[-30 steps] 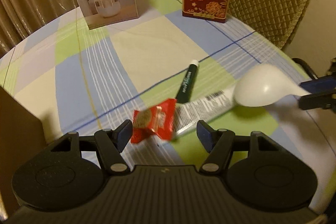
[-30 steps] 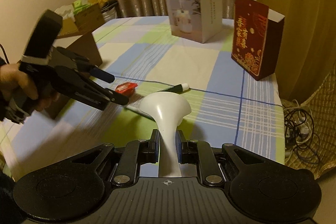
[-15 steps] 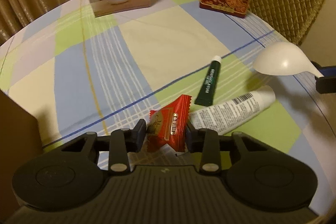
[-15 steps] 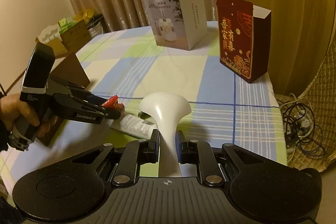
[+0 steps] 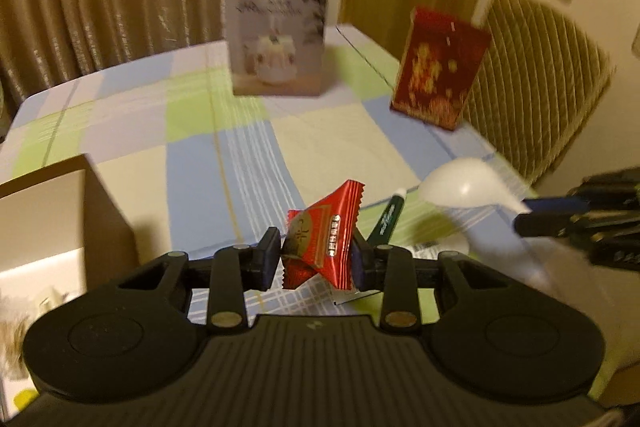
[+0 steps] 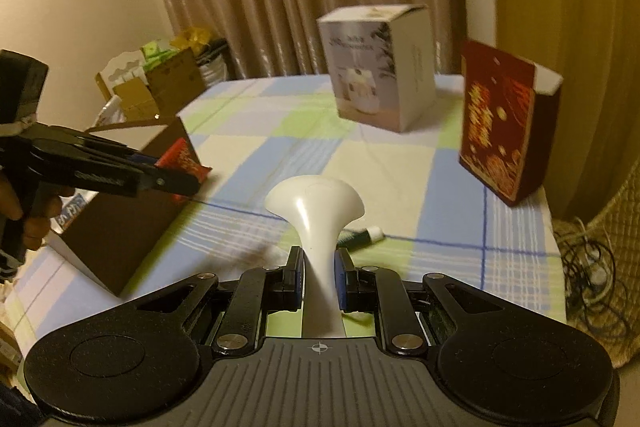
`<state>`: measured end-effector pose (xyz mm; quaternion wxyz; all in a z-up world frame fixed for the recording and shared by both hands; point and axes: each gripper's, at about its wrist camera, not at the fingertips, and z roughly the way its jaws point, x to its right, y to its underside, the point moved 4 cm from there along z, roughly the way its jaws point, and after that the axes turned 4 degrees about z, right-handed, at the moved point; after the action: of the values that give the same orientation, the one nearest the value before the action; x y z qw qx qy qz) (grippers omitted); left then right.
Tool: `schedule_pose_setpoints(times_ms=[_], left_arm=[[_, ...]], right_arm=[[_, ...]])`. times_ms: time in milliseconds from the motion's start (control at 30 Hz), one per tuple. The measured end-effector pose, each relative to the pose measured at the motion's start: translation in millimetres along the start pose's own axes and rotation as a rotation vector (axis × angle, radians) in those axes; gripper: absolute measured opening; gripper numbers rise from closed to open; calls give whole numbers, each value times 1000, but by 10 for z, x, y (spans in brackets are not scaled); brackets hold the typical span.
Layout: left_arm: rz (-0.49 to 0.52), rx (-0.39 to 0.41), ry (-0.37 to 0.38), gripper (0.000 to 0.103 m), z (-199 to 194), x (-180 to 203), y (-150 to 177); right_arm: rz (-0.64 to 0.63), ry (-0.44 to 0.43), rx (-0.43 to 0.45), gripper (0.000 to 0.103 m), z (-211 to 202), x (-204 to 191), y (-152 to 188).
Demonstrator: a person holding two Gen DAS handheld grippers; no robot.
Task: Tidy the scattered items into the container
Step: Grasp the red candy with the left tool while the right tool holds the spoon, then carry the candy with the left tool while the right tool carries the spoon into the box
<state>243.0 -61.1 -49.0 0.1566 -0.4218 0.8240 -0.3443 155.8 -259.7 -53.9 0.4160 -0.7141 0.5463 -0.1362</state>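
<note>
A: What stands around on the worktop [image 5: 328, 143]?
B: A white humidifier box [image 5: 276, 31] and a red gift box [image 5: 438, 67] at the far side; a green tube [image 6: 360, 238] lies on the checked cloth, and beside it part of a white tube [image 5: 444, 247].
A: And the container?
B: The cardboard box [image 6: 120, 223] sits at the left, open-topped, just beside the left gripper [image 5: 316, 259].
A: Its grip?
B: Clamped on the red snack packet [image 5: 324, 239], held above the cloth near the box's corner.
A: The right one?
B: The right gripper [image 6: 318, 283] is pinching the white spoon [image 6: 316, 203] by its handle, bowl forward, raised over the tubes.
</note>
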Motion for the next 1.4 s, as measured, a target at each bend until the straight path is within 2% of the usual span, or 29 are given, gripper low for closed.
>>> schedule_pose_setpoints(times_ms=[200, 533, 767, 900, 1100, 1233, 1400], left_arm=[[-91, 58, -28, 30, -480, -305, 42], [-180, 79, -177, 30, -1106, -1030, 337], [-237, 80, -256, 30, -1475, -1600, 599], [-261, 68, -284, 30, -1598, -1920, 717], [-287, 30, -287, 30, -1533, -2317, 818], [-297, 3, -262, 30, -1399, -2505, 860], [-298, -26, -236, 30, -1196, -2616, 877]], right_arm=[[-61, -66, 33, 18, 50, -357, -183], [-164, -210, 83, 18, 286, -1266, -489], [-226, -324, 100, 18, 627, -1986, -662], [-236, -363, 79, 18, 952, -2311, -738], [-203, -327, 6, 18, 1487, -2667, -800], [-179, -247, -49, 18, 1844, -2801, -805], [-146, -127, -111, 18, 2221, -2732, -735]])
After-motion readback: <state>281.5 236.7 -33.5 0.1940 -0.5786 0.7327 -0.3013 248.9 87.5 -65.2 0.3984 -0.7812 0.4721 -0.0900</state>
